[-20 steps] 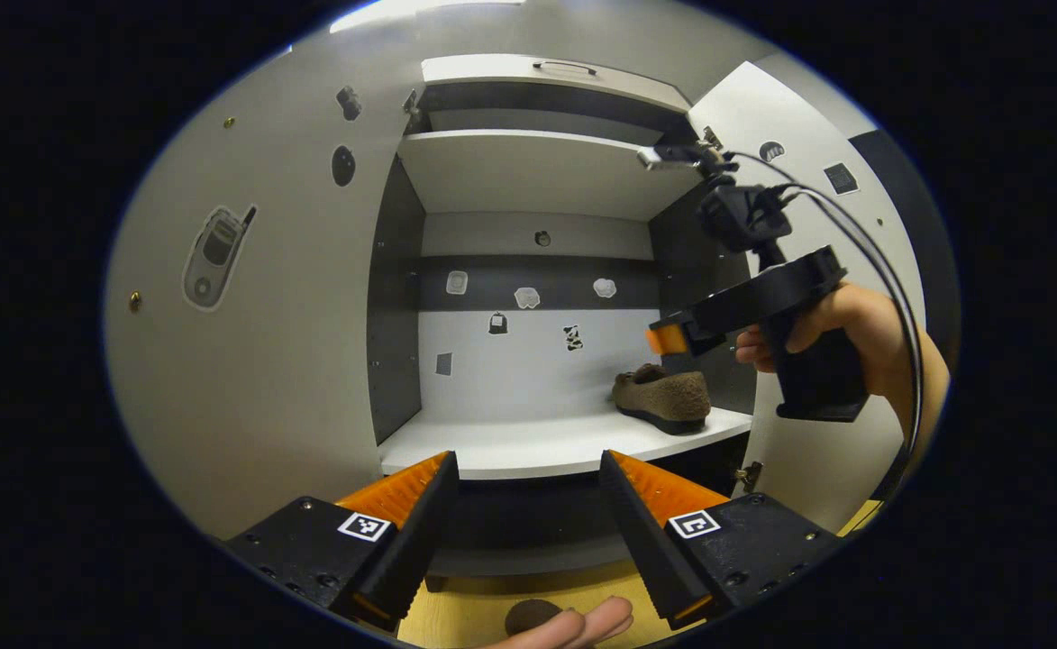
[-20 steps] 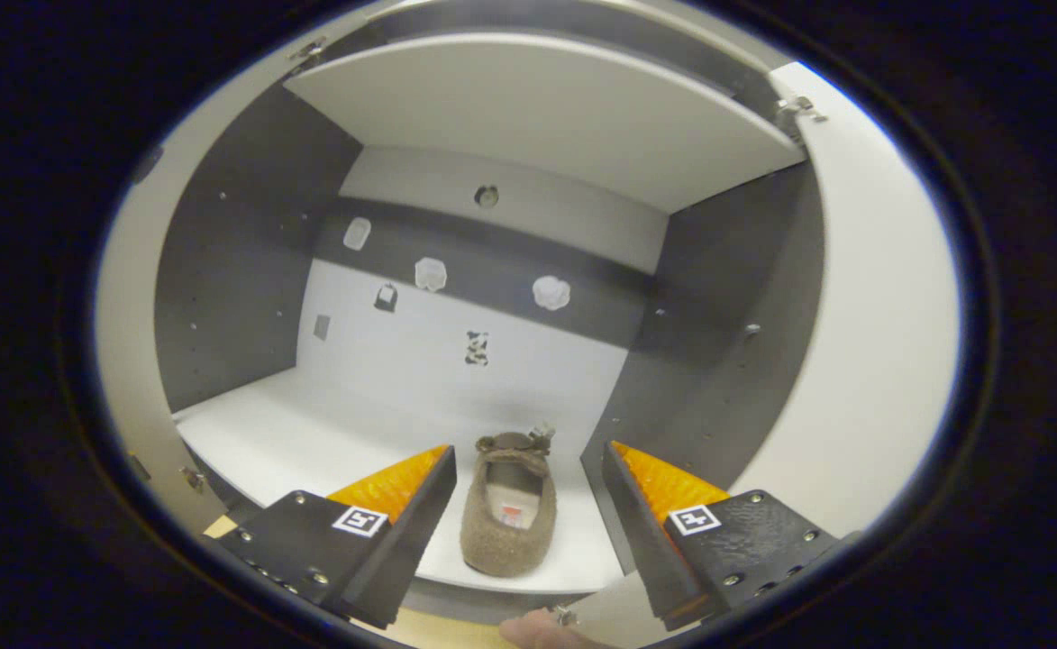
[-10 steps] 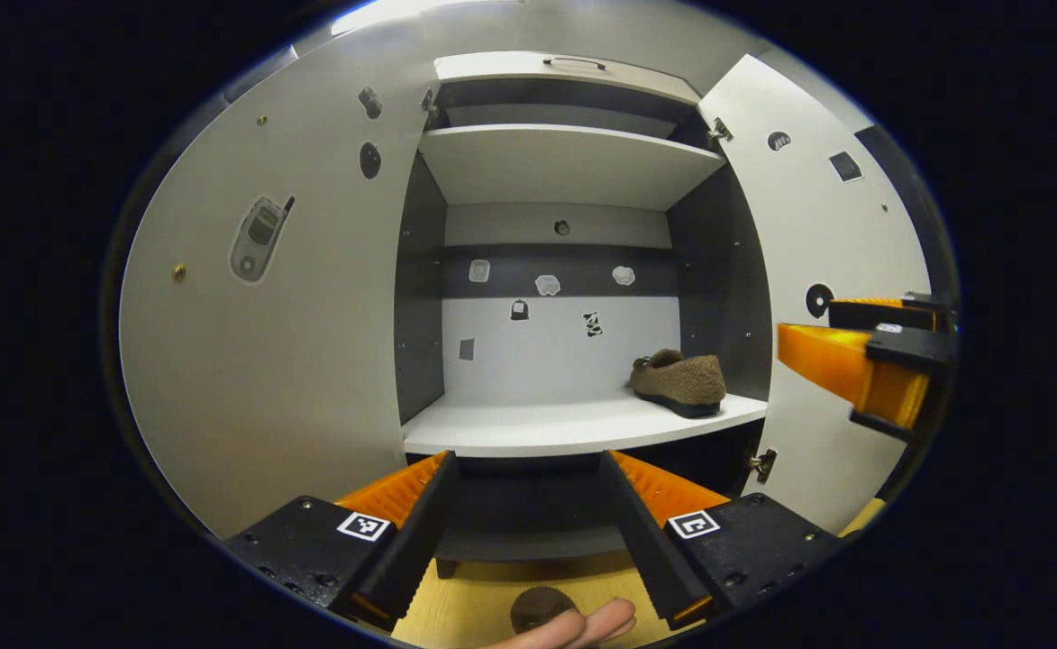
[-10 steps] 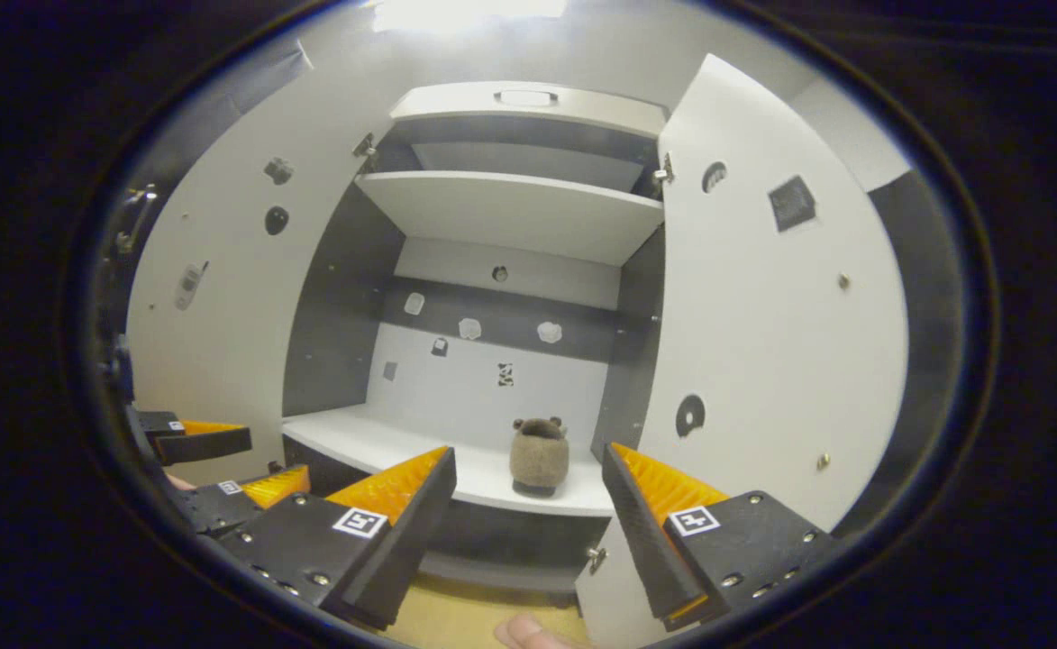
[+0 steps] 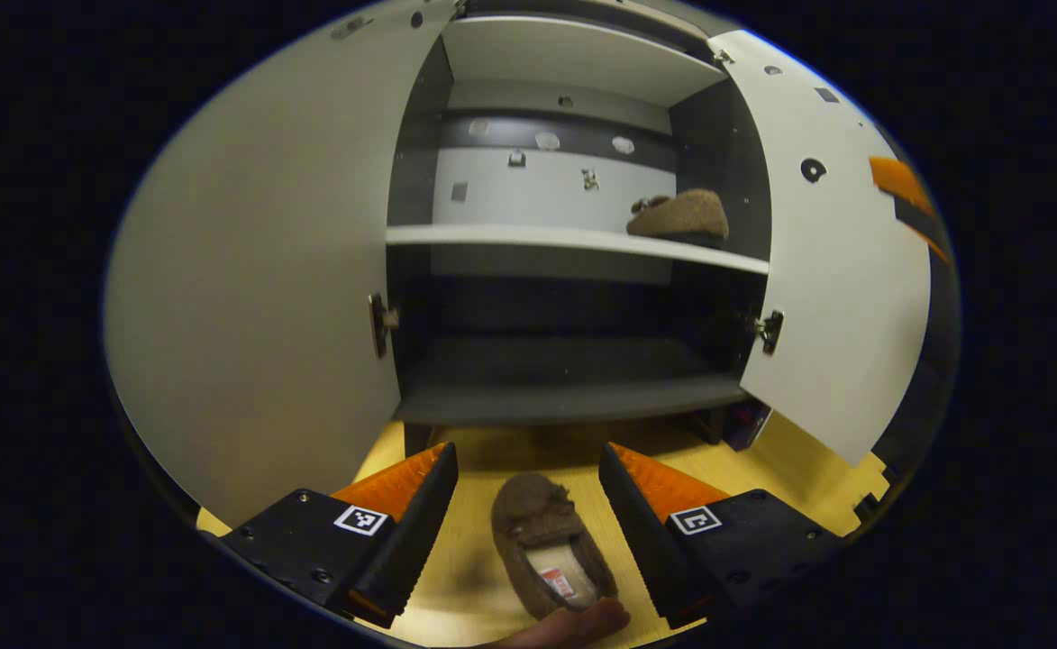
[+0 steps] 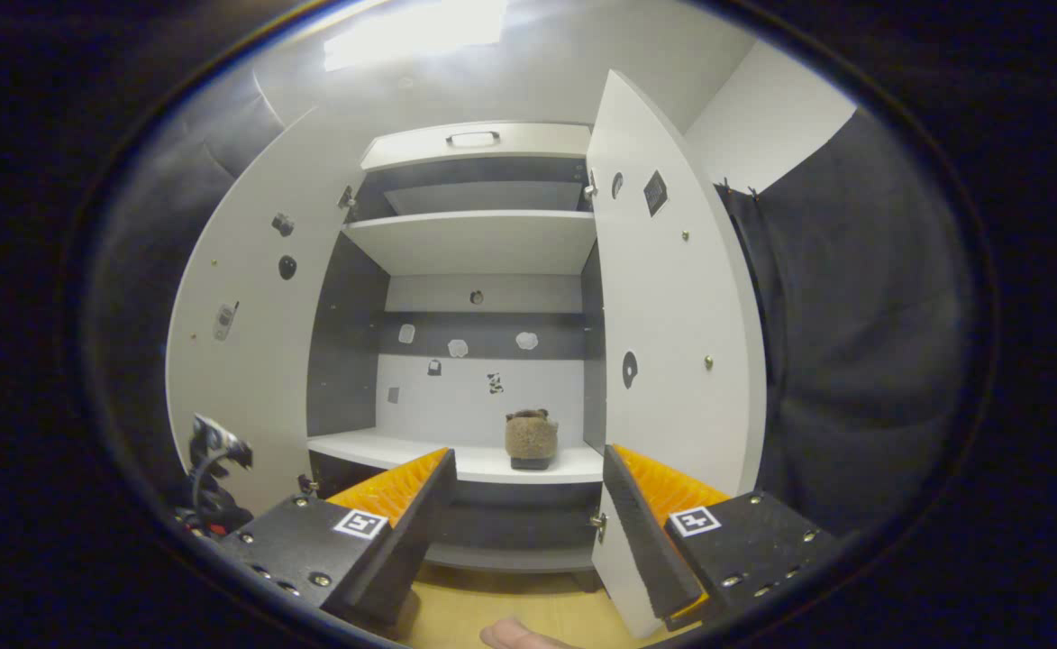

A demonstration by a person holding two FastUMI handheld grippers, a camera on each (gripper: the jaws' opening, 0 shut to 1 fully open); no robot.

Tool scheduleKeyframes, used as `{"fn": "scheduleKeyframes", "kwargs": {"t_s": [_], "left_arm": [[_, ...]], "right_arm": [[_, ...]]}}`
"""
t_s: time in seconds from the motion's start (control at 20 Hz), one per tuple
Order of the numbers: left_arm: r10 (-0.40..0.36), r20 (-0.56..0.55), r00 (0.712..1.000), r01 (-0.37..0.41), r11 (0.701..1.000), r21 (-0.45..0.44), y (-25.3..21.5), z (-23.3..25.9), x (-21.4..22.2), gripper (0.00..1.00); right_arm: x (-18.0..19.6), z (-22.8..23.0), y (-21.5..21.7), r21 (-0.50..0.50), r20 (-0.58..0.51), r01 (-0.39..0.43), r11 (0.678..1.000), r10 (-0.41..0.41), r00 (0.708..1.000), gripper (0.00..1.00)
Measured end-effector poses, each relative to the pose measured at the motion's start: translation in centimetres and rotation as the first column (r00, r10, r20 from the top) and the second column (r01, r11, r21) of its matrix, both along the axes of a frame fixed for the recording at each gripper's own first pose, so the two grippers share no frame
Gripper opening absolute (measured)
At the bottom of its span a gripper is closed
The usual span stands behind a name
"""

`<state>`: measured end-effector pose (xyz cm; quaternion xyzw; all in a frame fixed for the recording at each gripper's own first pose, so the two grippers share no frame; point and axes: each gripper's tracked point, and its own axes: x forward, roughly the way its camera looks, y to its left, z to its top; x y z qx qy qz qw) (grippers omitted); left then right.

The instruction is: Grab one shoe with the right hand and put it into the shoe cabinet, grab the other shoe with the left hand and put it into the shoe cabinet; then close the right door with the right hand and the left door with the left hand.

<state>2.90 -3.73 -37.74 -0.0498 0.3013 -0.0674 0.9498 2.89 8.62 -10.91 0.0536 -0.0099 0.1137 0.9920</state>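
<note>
While both doors stand swung wide, the shoe cabinet (image 6: 478,243) faces the right gripper view, its left door (image 5: 258,270) and right door (image 6: 668,342) flanking the shelves. On the white middle shelf (image 5: 573,239), toward its right end near the right door, rests one brown fuzzy shoe (image 5: 681,216), seen end-on in the right gripper view (image 6: 530,437). Below, on the yellow wooden floor (image 5: 789,451) in front of the cabinet, lies the other shoe (image 5: 542,545), opening upward. The left gripper (image 5: 528,532) hangs over it with fingers spread apart, one on either side, not touching it. The right gripper (image 6: 528,532) sits back from the cabinet, its fingers likewise parted and holding nothing. A fingertip (image 5: 582,622) shows at the bottom edge.
</note>
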Motion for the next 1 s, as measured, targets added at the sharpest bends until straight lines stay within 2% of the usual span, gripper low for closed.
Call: {"fn": "scheduleKeyframes", "kwargs": {"t_s": [0.1, 0.2, 0.4, 0.5, 0.6, 0.7, 0.75, 0.8, 0.9, 0.95, 1.0], "left_arm": [[0.019, -0.093, 0.995, -0.014, 0.999, 0.052, 1.0, -3.2, -1.1, 0.99], [0.043, -0.144, 0.989, -0.034, 0.997, 0.068, 1.6, -5.3, -1.4, 0.99], [-0.016, -0.247, 0.969, 0.012, 1.000, -0.016, -0.5, -7.9, -2.9, 0.85], [-0.003, -0.293, 0.956, 0.002, 1.000, -0.004, -0.1, -9.3, -3.2, 0.79], [0.018, -0.328, 0.944, -0.019, 1.000, 0.001, 0.4, -10.5, -3.3, 0.69], [0.002, -0.403, 0.915, -0.003, 1.000, -0.001, 0.3, -12.3, -4.2, 0.49], [-0.015, -0.403, 0.915, 0.004, 1.000, -0.028, -0.3, -12.3, -4.0, 0.44], [-0.002, -0.391, 0.920, -0.008, 1.000, -0.022, 0.0, -12.4, -3.5, 0.40], [0.030, -0.385, 0.922, -0.024, 0.999, 0.022, 1.3, -12.2, -3.2, 0.05], [0.017, -0.385, 0.923, -0.007, 1.000, 0.028, 1.3, -11.8, -3.2, 0.01], [0.016, -0.371, 0.928, -0.010, 1.000, 0.020, 1.3, -10.8, -3.5, 0.04]], "right_arm": [[0.1, 1.3, -0.6, 0.005, 0.026, 0.007, 1.000, -0.007, 1.000, 0.98], [0.2, 1.6, -1.3, -0.007, 0.032, 0.034, 0.999, -0.034, 0.999, 0.98], [0.5, 0.3, -1.3, -0.001, -0.007, 0.029, 1.000, -0.029, 1.000, 0.98], [0.5, -0.2, -0.7, 0.012, -0.028, 0.001, 1.000, -0.001, 1.000, 0.98], [0.3, -0.3, -0.5, 0.021, -0.034, -0.013, 1.000, 0.014, 0.999, 0.98], [0.2, -0.2, 0.0, 0.014, -0.026, -0.023, 1.000, 0.024, 0.999, 0.98], [0.0, -0.3, 0.1, 0.009, -0.026, -0.026, 1.000, 0.027, 0.999, 0.98], [-0.2, -0.5, 0.3, 0.004, -0.029, -0.030, 1.000, 0.030, 0.999, 0.98], [-0.5, -0.9, 0.6, -0.005, -0.040, -0.035, 0.999, 0.035, 0.999, 0.98], [-0.7, -1.2, 0.5, -0.009, -0.047, -0.036, 0.999, 0.035, 0.998, 0.98], [-0.8, -1.4, 0.4, -0.011, -0.053, -0.036, 0.999, 0.035, 0.998, 0.98]]}}
